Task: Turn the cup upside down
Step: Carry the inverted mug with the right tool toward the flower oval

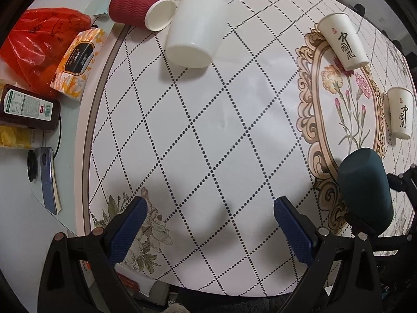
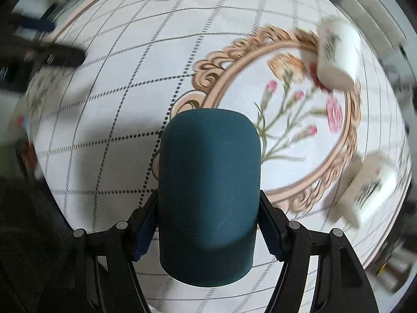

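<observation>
My right gripper point(image 2: 208, 224) is shut on a dark teal cup point(image 2: 208, 195), held above the table with its closed base pointing away from the camera. The same cup point(image 1: 365, 185) shows at the lower right of the left wrist view. My left gripper point(image 1: 208, 221) is open and empty above the checked tablecloth point(image 1: 208, 130). The right wrist view is blurred by motion.
A large white cup point(image 1: 194, 30) and a red ribbed cup point(image 1: 140, 6) stand at the far side. Two white printed paper cups point(image 1: 342, 40) point(image 1: 400, 113) stand upside down on the right. A red bag point(image 1: 44, 44), tissue box point(image 1: 78, 62), bottle point(image 1: 26, 110) and phone point(image 1: 45, 177) lie left.
</observation>
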The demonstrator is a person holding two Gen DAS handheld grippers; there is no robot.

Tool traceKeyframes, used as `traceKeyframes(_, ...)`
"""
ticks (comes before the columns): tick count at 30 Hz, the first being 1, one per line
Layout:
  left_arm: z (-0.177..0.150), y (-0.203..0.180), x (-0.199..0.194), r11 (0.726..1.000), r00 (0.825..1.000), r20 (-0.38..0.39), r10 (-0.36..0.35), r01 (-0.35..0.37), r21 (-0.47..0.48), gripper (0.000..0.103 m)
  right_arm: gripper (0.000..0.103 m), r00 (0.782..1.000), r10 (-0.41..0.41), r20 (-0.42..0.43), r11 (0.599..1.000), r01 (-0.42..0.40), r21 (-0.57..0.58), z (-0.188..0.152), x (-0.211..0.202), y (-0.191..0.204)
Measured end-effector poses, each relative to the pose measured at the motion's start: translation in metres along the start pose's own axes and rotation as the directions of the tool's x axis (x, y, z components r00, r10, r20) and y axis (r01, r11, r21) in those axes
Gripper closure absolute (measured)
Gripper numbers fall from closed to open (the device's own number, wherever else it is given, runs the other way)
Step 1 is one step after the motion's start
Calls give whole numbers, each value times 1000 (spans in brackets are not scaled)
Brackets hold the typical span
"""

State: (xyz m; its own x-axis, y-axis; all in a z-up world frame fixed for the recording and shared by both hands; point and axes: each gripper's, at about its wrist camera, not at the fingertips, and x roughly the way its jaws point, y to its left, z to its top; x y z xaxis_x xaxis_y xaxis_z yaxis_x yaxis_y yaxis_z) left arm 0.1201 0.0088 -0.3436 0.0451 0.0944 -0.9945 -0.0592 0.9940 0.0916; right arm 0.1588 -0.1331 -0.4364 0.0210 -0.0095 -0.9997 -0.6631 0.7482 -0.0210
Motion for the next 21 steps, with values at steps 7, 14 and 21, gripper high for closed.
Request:
traceKeyframes(7, -4, -14, -9, 1000, 1000, 10, 1, -1, 5, 3, 31, 996, 88, 3, 972, -87, 217, -16, 15, -18)
traceKeyframes(14, -7, -11, -6, 1000, 1000, 4, 0, 0, 0, 3, 31, 991, 129, -43, 954, -112, 276, -24, 29, -28)
traceKeyframes(21, -7, -6, -4, 1000, 1000, 7, -3, 3, -7, 3, 30, 974, 189, -129, 930, -135, 341, -6, 37, -57)
